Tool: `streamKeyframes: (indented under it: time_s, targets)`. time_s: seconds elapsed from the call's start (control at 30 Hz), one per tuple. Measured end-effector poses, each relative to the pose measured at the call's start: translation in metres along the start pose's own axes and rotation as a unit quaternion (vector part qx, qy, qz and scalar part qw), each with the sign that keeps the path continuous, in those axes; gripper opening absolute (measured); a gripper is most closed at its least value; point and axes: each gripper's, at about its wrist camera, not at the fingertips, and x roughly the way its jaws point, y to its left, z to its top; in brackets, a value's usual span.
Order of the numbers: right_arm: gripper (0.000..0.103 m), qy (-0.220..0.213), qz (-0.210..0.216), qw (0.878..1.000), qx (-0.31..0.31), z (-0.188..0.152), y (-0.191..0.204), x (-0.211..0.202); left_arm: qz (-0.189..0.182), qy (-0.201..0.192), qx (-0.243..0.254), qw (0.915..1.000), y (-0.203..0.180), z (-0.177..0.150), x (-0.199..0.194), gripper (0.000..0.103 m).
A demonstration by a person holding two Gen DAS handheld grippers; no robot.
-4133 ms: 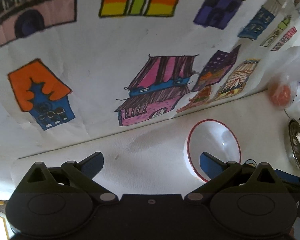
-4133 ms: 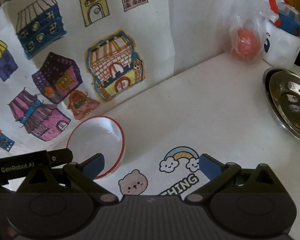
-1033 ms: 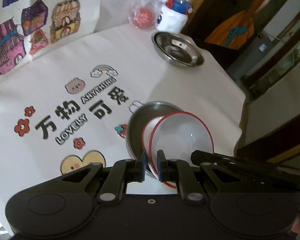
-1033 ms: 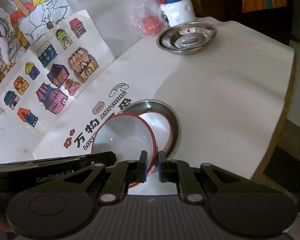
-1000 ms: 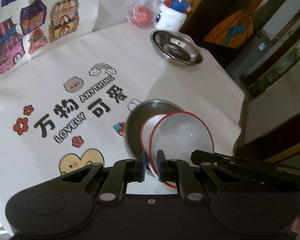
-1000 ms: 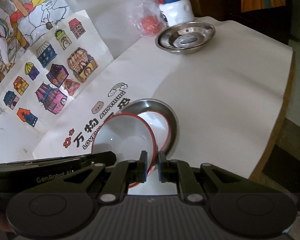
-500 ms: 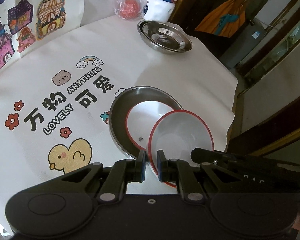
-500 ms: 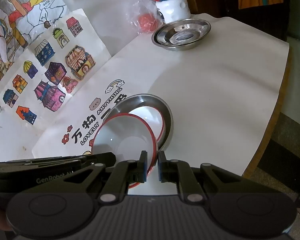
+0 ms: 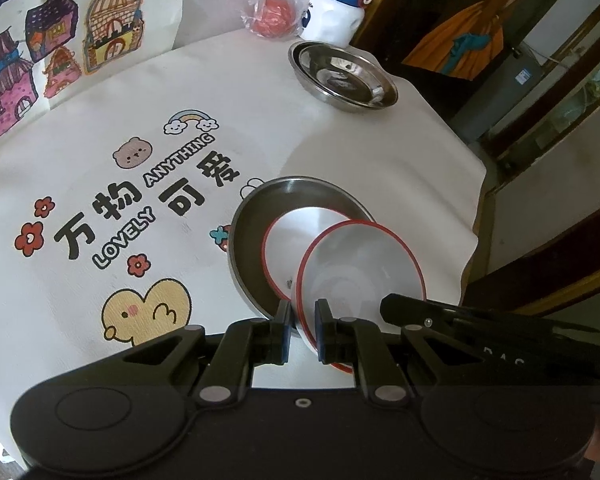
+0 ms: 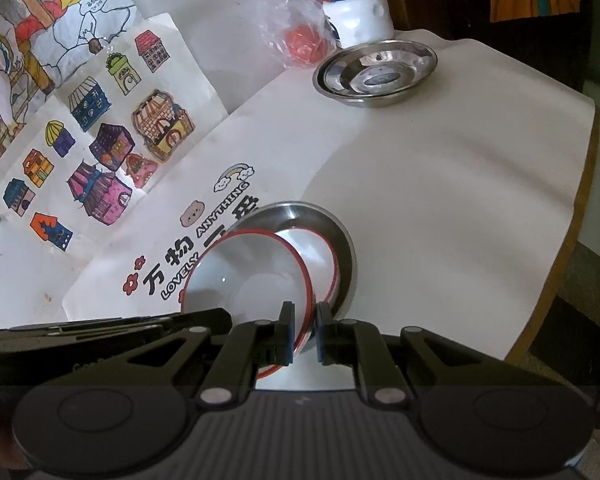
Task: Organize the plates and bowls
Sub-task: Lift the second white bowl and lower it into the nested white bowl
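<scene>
A white bowl with a red rim (image 9: pixel 360 264) (image 10: pixel 248 276) hangs in the air between both grippers. My left gripper (image 9: pixel 303 330) is shut on its left rim, and my right gripper (image 10: pixel 303 330) is shut on the opposite rim. Below it a steel plate (image 9: pixel 256 216) (image 10: pixel 340 232) lies on the white printed cloth, with a second red-rimmed white bowl (image 9: pixel 288 240) (image 10: pixel 320 248) sitting in it. A further steel plate (image 9: pixel 342 76) (image 10: pixel 376 66) rests at the far right corner of the table.
A bagged red ball (image 9: pixel 272 16) (image 10: pixel 304 46) and a white bottle with a blue and red lid (image 9: pixel 336 12) (image 10: pixel 356 4) stand at the back. Coloured house drawings (image 10: pixel 100 132) hang along the wall. The table's right edge (image 10: pixel 572 208) drops to a dark floor.
Both grippers, open near the wall four seconds ago, now hold the bowl over the steel plate. Over the last second the views have drifted a little, baring more of the bowl in the plate.
</scene>
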Motion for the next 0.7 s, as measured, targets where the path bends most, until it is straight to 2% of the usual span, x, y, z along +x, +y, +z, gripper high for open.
streamKeyframes:
  time_s: [0.7]
  targets:
    - [0.012,0.028,-0.001,0.999,-0.02,0.029,-0.002,0.03,0.029,0.005,-0.021,0.9994,0.001,0.028,0.025,0.012]
